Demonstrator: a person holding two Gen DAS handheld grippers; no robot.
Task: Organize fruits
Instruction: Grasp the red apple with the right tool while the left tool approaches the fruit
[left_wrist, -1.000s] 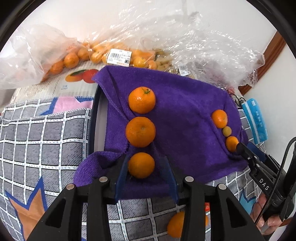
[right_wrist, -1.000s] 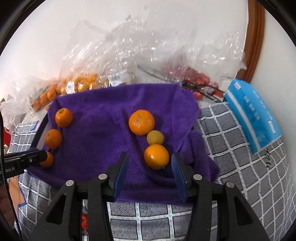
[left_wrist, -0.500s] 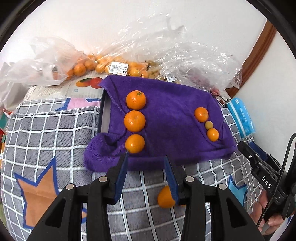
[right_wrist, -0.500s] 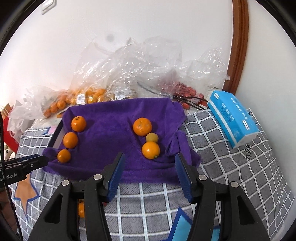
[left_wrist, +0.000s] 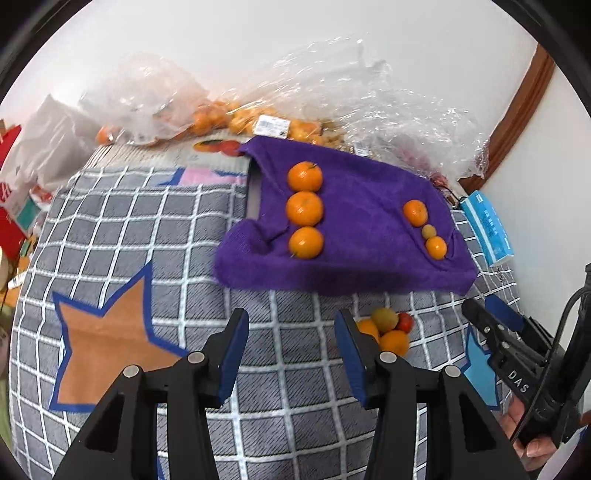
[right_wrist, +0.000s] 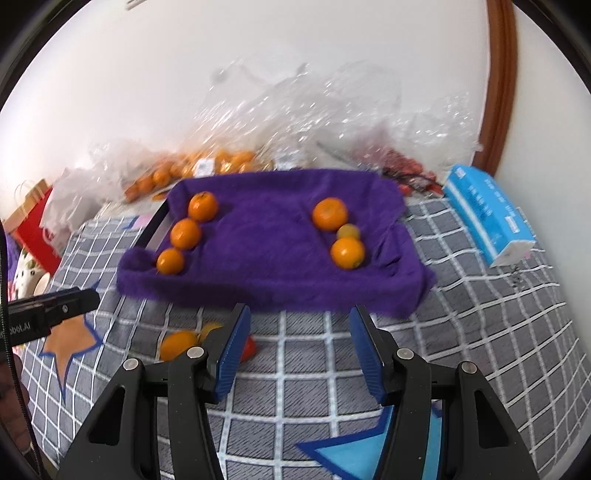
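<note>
Where cloth drapes, checked blanket (left_wrist: 122, 221)

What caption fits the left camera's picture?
Open left gripper above grey checked blanket; six fruits in two rows on purple towel.

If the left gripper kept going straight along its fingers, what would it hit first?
Probably the checked blanket, bare between the open left gripper fingers. The loose fruit pile sits just right of that line; depth is uncertain.
</note>
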